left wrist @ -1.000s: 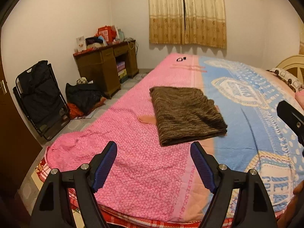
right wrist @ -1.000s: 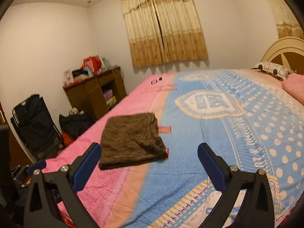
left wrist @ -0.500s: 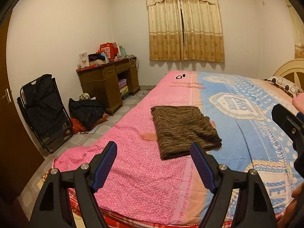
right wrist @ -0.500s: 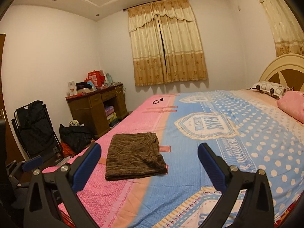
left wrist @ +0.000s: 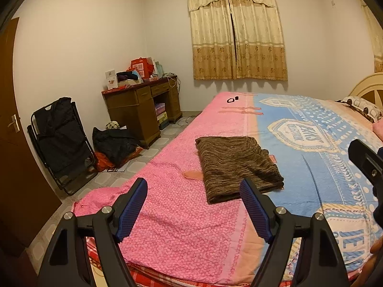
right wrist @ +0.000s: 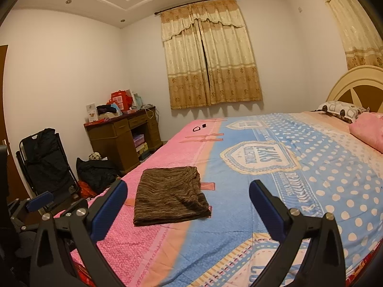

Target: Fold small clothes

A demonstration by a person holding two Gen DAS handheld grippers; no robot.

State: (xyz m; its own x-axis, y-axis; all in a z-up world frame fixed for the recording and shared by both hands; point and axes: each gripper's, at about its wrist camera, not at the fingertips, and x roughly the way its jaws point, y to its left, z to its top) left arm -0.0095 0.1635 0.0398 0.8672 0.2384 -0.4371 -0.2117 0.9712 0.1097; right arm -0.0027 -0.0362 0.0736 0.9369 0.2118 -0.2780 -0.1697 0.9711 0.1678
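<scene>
A brown striped garment [left wrist: 235, 166] lies folded into a flat rectangle on the bed's pink and blue cover [left wrist: 182, 205]. My left gripper [left wrist: 193, 192] hovers over the near edge of the bed, short of the garment, open with nothing between its blue pads. In the right wrist view the same garment [right wrist: 168, 196] lies ahead and left of centre. My right gripper [right wrist: 188, 192] is open and empty too, held back from it. The right gripper's black body shows at the right edge of the left wrist view.
A wooden desk [left wrist: 141, 107] piled with boxes stands by the far wall under the curtains [left wrist: 237, 28]. A black folding chair [left wrist: 59, 141] and a dark bag [left wrist: 115, 143] sit on the floor left of the bed. Pillows [right wrist: 344, 110] lie by the headboard. Two small dark items [left wrist: 231, 100] rest at the far bed edge.
Both views have tilted upward and drawn back a little, so more wall, curtain and ceiling shows. The garment lies as before. Both grippers stay open.
</scene>
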